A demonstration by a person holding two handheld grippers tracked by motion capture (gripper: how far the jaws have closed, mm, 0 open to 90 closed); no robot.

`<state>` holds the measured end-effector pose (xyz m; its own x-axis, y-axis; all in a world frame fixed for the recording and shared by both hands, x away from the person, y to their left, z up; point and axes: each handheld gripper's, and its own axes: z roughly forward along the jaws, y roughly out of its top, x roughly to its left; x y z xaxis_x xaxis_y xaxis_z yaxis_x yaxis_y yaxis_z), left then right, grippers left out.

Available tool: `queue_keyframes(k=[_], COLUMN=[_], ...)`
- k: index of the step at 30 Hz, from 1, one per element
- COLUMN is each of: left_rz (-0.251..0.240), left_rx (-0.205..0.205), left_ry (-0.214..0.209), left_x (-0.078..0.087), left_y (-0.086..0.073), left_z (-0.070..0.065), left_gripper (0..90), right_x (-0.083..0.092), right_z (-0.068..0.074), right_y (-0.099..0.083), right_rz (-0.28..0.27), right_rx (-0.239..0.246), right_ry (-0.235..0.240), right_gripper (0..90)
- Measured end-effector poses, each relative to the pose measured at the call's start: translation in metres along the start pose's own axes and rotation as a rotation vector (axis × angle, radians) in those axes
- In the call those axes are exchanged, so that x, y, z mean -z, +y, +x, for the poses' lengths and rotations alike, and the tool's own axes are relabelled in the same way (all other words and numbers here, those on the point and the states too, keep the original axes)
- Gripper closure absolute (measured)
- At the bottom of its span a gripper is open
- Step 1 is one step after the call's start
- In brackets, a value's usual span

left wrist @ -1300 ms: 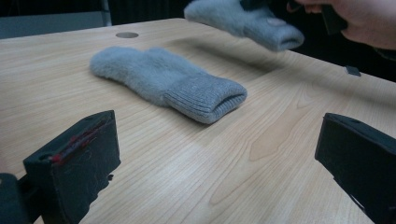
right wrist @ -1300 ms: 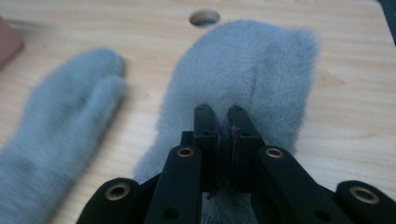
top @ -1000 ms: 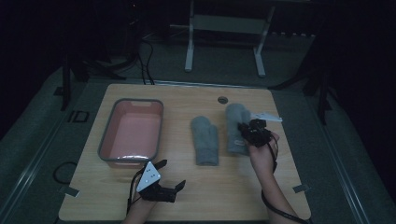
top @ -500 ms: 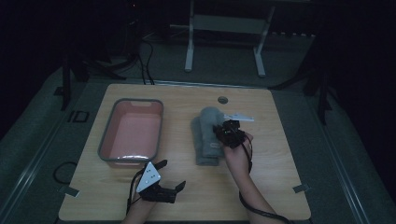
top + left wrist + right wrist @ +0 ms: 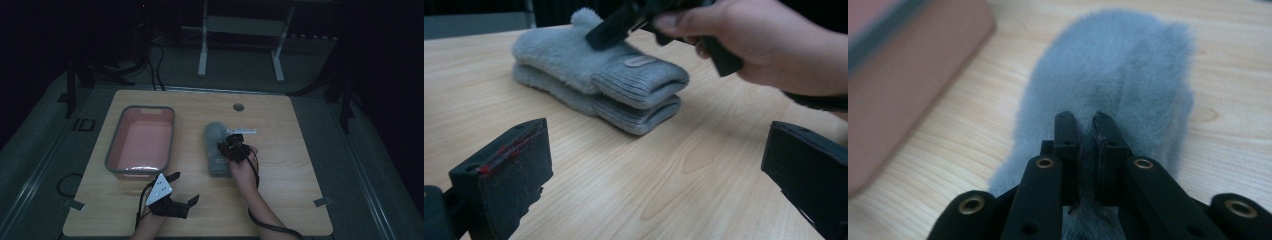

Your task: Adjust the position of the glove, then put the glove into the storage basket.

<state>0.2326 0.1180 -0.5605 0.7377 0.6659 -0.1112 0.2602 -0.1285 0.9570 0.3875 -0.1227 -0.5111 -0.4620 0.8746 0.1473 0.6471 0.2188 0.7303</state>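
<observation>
My left gripper (image 5: 176, 192) rests near the table's front edge, jaws wide and empty, while my right gripper (image 5: 1087, 131) pinches the upper grey mitten (image 5: 589, 55), stacked on its twin mid-table. If I let go carelessly, the pinched fleece may snag and drag the stack apart. Bare tabletop (image 5: 295, 140) lies right of the stack; the pink bin (image 5: 141, 141) crowds the left.
</observation>
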Motion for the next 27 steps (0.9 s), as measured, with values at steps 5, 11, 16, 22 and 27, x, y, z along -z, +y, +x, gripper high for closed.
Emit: queue_keyframes(k=[5,11,16,22,27], left_rz=[-0.004,0.018,0.005,0.021,-0.032], left_rx=[0.005,0.012,0.019,0.078,0.041], left_ry=[-0.017,0.034,0.039,-0.026,-0.043], left_x=[-0.001,-0.004,-0.009,-0.019,-0.032], left_y=[0.0,0.0,0.014,0.048,0.085], left_z=[-0.001,-0.003,-0.011,-0.011,-0.012], left_gripper=[0.2,0.2,0.3,0.2,0.2], right_x=[-0.007,0.013,0.035,0.049,0.049], right_z=[-0.009,-0.02,-0.037,-0.052,-0.058], right_y=[-0.006,-0.001,0.003,0.004,0.003], right_rz=[0.016,-0.075,-0.111,-0.112,-0.078], right_rx=[-0.004,0.05,0.055,0.103,0.185], right_ry=[0.014,0.071,0.096,0.132,0.195], right_gripper=[70.8,48.7,31.4,14.2,14.2])
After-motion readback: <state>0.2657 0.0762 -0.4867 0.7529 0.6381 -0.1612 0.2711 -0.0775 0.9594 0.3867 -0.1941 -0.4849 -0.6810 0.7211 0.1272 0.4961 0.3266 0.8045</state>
